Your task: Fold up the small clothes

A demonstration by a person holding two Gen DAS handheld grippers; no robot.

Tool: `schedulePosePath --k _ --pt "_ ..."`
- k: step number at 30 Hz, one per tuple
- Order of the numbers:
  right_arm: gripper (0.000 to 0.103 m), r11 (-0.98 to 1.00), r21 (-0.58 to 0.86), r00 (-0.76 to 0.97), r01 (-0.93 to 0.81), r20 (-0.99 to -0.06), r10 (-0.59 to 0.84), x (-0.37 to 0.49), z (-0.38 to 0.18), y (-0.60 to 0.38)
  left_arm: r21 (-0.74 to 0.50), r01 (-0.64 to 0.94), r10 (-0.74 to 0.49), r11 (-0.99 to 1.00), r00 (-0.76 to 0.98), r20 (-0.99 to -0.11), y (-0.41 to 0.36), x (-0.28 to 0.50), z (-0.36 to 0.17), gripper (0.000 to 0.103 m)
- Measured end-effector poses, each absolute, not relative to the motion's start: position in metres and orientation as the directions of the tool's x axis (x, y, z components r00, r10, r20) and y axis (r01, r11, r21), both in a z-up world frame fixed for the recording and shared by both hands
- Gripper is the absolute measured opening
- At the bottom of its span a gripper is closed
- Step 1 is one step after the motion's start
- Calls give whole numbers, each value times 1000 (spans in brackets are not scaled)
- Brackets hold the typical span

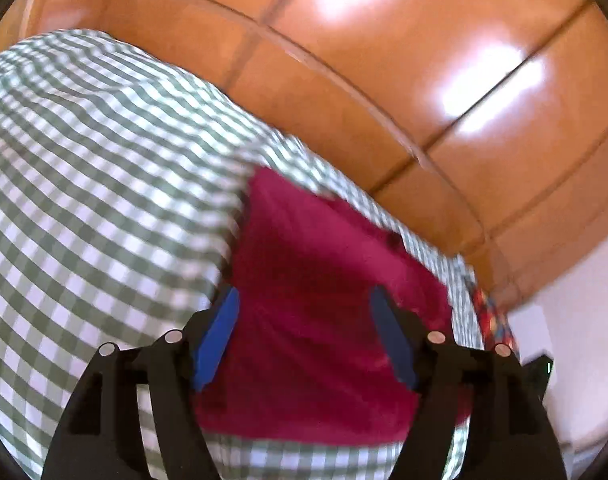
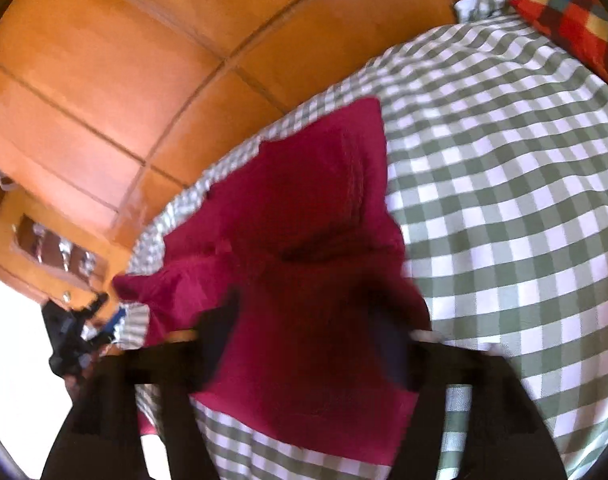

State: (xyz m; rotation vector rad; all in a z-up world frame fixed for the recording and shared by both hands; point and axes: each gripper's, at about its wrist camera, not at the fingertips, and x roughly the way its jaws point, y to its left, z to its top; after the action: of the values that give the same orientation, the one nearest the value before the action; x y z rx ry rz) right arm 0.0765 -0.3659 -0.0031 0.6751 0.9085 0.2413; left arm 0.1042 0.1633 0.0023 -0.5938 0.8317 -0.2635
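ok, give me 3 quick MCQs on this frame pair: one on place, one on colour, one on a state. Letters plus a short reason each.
1. Where does the garment lie?
A. on the checked cloth
B. on the wooden panels
C. on the patchwork cushion

2. What colour is the garment?
A. navy
B. crimson red
C. yellow

3. How does the left gripper stand?
A. shut on the garment
B. shut on the cloth
C. open, nothing pinched

Answers:
1 A: green-and-white checked cloth shows around the garment in both views.
2 B: it is deep red against the checks.
3 C: the blue pads stand wide apart with the garment lying loose beyond them.
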Motion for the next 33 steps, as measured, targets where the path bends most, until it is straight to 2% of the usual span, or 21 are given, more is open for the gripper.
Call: schedulePosePath --k 3,6,8,10,11,12,13,14,16,18,21,25,32,33 --pt "77 767 637 627 73 -628 461 57 3 -374 -533 -24 -388 846 659 -645 170 103 -6 67" --pt "78 790 606 616 92 -658 433 29 -3 -380 -445 14 -359 895 615 -702 164 91 -27 65" --pt "78 795 598 597 100 -676 433 14 -12 -380 -387 53 -343 921 581 -738 155 80 -43 60" --pt "78 809 579 559 101 -706 436 2 -25 -375 -363 74 -341 929 550 -762 149 72 -58 46" --pt "75 813 574 551 98 -712 436 -1 -29 -373 -354 77 -337 932 544 -769 146 69 -63 44" --pt "67 814 574 544 95 -714 440 -1 -34 -369 -342 78 -327 937 546 -772 144 67 -65 37" --pt "64 819 565 545 98 -720 431 1 -39 -364 -332 91 -325 939 551 -769 140 66 -64 22" --pt "56 827 553 549 101 -724 417 2 -41 -362 -342 107 -343 934 544 -766 137 65 -62 16" --pt "37 845 524 550 112 -740 386 9 -44 -355 -323 102 -323 941 555 -767 131 65 -59 9" --pt "25 862 495 538 114 -760 365 12 -44 -349 -301 106 -308 948 556 -772 126 63 -55 8" --pt "18 883 463 533 83 -769 353 6 -38 -347 -308 111 -317 945 551 -772 131 53 -51 7" --pt "17 902 430 513 39 -783 351 -19 -26 -349 -383 103 -378 918 523 -764 147 23 -51 7" --pt "17 924 383 443 -5 -827 346 -68 -24 -347 -427 115 -428 897 465 -775 153 -43 -64 8" --pt "17 924 382 441 -14 -827 349 -70 -23 -347 -421 115 -424 900 466 -777 152 -47 -63 11"
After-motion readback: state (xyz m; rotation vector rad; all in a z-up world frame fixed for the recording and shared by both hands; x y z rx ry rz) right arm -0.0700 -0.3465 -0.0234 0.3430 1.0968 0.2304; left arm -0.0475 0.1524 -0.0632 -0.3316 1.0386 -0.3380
